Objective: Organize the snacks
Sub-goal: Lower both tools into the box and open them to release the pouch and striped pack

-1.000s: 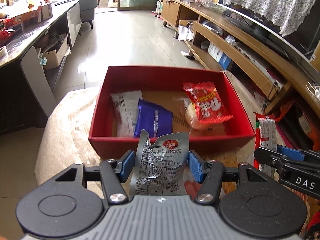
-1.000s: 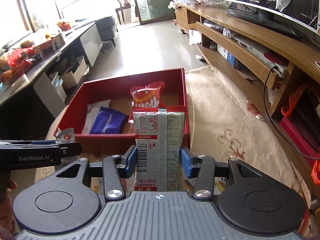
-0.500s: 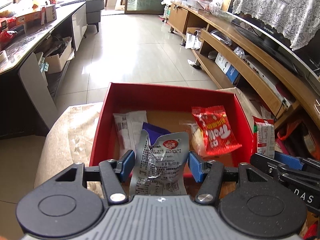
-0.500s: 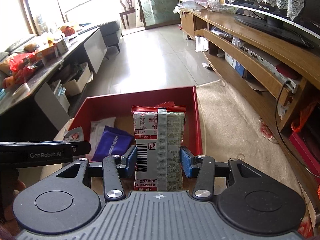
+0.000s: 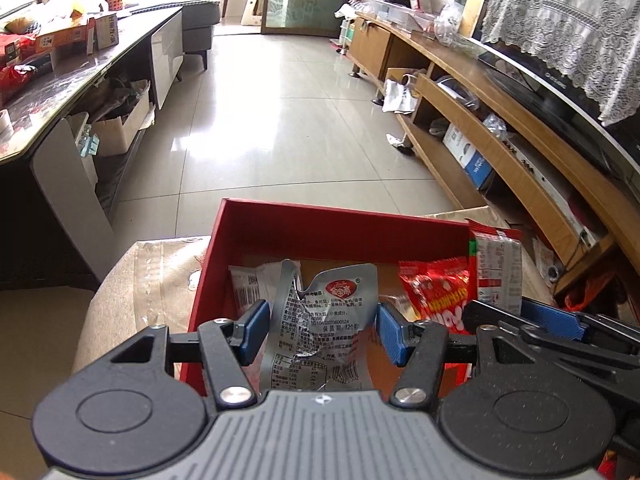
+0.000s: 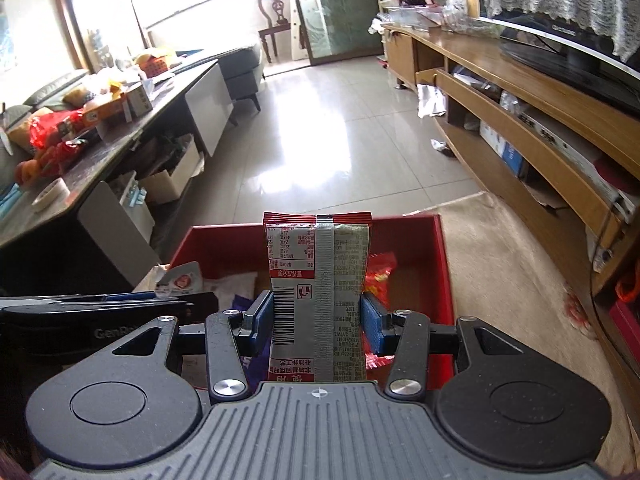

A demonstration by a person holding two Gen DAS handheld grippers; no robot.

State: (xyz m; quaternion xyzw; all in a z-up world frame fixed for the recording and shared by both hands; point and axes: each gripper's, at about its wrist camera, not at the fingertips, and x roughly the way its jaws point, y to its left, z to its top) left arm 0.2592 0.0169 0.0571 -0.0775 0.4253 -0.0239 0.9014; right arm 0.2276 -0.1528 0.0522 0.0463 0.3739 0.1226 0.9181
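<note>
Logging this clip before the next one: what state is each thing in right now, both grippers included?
Left gripper: shut on the silver packet, crumpled, held above the box.
Right gripper: shut on the grey packet, held upright.
Red box: open-topped, partly filled.
Red snack bag: lying inside the box.
White packet: lying inside the box.

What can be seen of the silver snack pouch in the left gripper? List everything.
The silver snack pouch is a crinkled foil packet with a red round logo near its top and dense black print below. Its top edge is torn or folded into a notch. It stands roughly upright between the blue pads of the left gripper, which is shut on its sides. It hangs over the near part of the red box.
</note>
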